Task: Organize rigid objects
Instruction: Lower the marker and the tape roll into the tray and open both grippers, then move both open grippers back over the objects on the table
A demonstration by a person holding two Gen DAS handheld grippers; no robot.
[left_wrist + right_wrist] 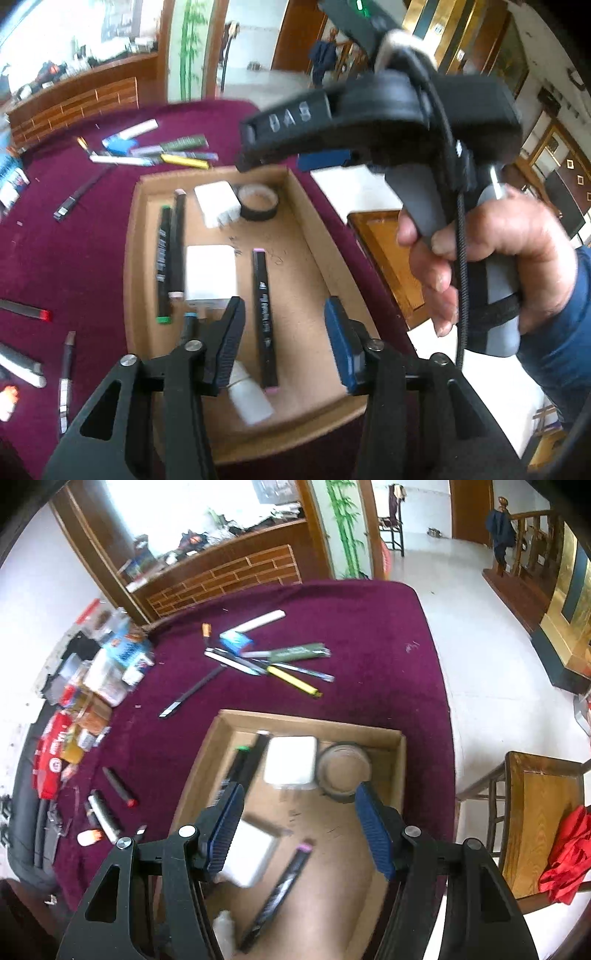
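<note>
Both tools were spread wide and held nothing; the left gripper [282,341] and the right gripper [301,829] hung over the cardboard tray [207,768]; inside it lay a pink-capped marker [265,319], white blocks [291,762] and a tape roll [258,202].

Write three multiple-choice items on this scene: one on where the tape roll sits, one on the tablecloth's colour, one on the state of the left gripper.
1. Where is the black tape roll?
A. inside the cardboard box, near a far corner
B. on the cloth beside the pens
C. held between gripper fingers

2. What colour is the tablecloth?
A. green
B. maroon
C. white

3. How is the left gripper?
A. shut on a marker
B. shut on nothing
C. open, holding nothing

Answers:
1 A: the roll lies beside a white block within the box walls.
2 B: the cloth around the box is deep maroon.
3 C: its blue pads stand apart above the black marker.
</note>
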